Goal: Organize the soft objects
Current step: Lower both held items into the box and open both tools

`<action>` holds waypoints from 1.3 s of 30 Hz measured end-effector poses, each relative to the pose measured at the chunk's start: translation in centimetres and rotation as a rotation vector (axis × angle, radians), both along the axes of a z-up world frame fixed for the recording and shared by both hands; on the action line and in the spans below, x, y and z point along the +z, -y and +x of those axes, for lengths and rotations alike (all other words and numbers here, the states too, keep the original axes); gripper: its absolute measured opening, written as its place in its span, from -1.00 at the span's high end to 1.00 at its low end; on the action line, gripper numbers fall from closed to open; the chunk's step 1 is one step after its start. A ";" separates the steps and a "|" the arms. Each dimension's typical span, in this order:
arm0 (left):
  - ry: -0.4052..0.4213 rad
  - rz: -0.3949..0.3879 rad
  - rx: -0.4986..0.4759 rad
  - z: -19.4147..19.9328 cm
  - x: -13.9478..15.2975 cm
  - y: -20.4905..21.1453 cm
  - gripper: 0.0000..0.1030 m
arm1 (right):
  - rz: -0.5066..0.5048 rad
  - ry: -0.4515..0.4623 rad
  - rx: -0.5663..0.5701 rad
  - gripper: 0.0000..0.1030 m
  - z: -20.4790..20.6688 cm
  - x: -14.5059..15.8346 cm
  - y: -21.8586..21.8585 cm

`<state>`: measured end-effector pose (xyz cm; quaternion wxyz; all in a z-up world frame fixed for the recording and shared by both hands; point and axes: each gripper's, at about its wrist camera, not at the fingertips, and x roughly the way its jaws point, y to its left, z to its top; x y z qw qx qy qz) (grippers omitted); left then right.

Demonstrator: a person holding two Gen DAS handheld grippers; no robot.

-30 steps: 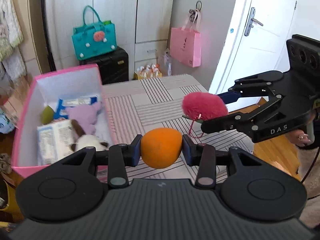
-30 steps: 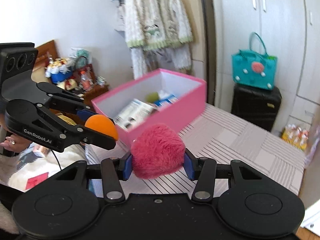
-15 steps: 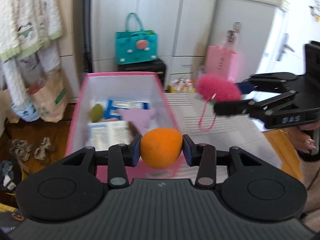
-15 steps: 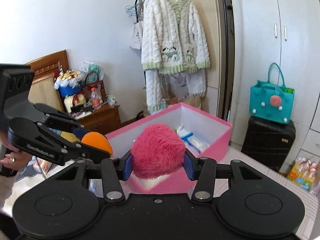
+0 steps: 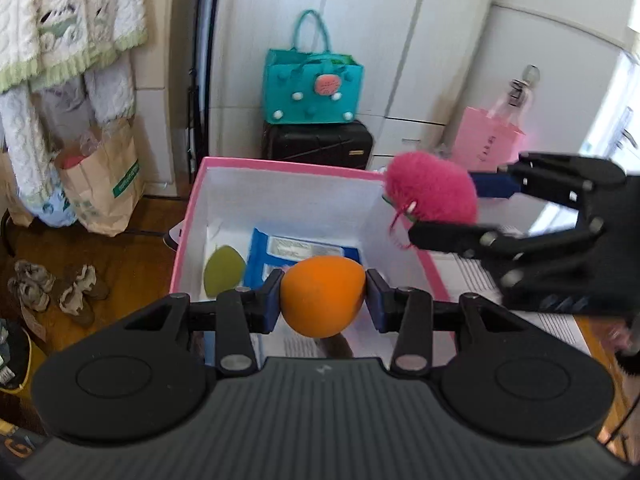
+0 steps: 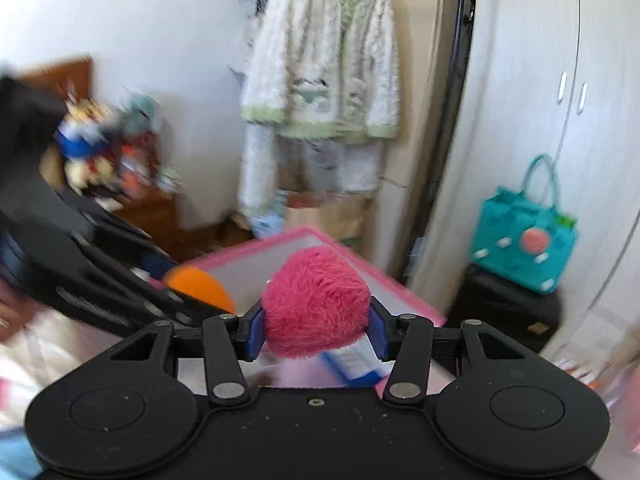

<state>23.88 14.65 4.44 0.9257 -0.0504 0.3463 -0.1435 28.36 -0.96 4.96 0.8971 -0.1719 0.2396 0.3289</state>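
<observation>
Soft things are what we carry, one in each gripper. Our left gripper [image 5: 323, 300] is squeezed shut on an orange ball [image 5: 322, 295], with a blue pad [image 5: 272, 300] pressing on each side. We hold the ball over the near end of the pink box [image 5: 280, 168].

Our right gripper [image 6: 316, 330] is squeezed shut on a fuzzy pink puff [image 6: 316, 307]. In the left view we see the puff [image 5: 432, 192] up over the box's far right corner, with a thin pink string [image 5: 396, 232] hanging from it.

Inside the box we can see a green thing [image 5: 224, 270] and a blue packet [image 5: 300, 250] on the white bottom. They lie side by side.

Behind the box a teal bag [image 5: 312, 90] sits on a black case [image 5: 318, 146]. A pink bag [image 5: 490, 142] hangs to the right. A white fluffy jacket [image 6: 324, 64] hangs on the wall, and a brown paper bag [image 5: 106, 182] stands on the floor below it. Two shoes [image 5: 56, 286] lie on the wood floor to the left of the box.

The right view is blurry, so we cannot make out the small things on the left there.
</observation>
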 end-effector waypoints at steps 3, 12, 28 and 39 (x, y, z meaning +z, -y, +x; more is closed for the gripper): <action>-0.026 -0.008 0.026 2.5 -0.6 -0.4 0.19 | -0.049 -0.066 0.028 -0.06 2.7 -1.8 -0.9; -0.191 -0.064 0.086 8.0 -3.2 -1.0 0.19 | -0.194 -0.127 0.043 -0.08 6.8 -5.3 -4.1; -0.228 0.006 0.098 11.4 -4.4 0.0 0.15 | 0.005 -0.172 -0.047 -0.29 4.1 -2.5 1.2; -0.224 0.090 0.087 9.7 -2.5 1.0 -0.34 | 0.054 -0.242 -0.057 -0.49 0.3 -1.9 2.1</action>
